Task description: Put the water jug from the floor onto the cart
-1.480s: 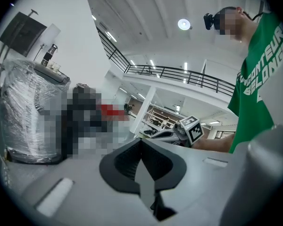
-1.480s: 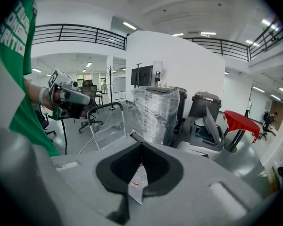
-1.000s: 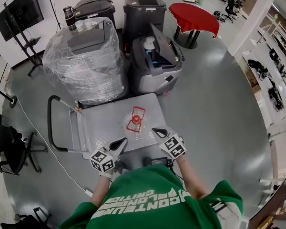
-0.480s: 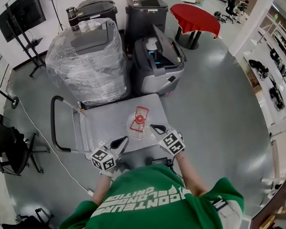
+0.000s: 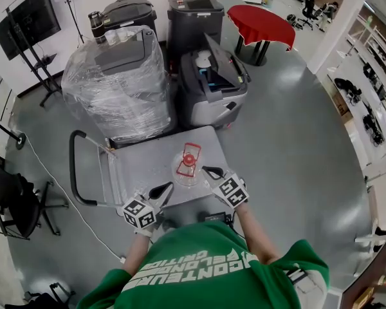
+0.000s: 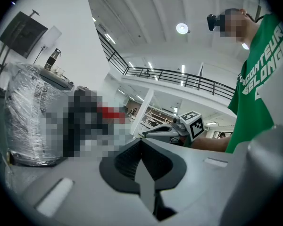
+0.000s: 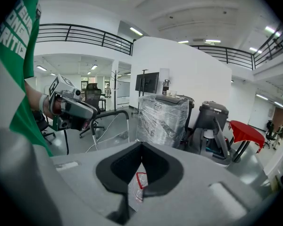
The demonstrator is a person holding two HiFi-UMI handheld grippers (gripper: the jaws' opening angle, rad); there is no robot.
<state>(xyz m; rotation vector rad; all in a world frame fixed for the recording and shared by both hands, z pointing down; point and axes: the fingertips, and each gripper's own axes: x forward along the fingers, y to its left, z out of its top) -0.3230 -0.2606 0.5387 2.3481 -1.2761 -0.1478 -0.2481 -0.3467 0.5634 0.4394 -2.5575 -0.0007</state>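
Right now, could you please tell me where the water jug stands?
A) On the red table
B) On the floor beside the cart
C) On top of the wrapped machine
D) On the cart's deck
D: the head view shows the jug upright on the grey deck of the cart, not on the floor around it.

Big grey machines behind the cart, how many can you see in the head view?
4: a film-wrapped grey machine behind the grey flat cart; an open-lidded grey machine right of it; two closed dark machines by the wall, left and right. More may be hidden.
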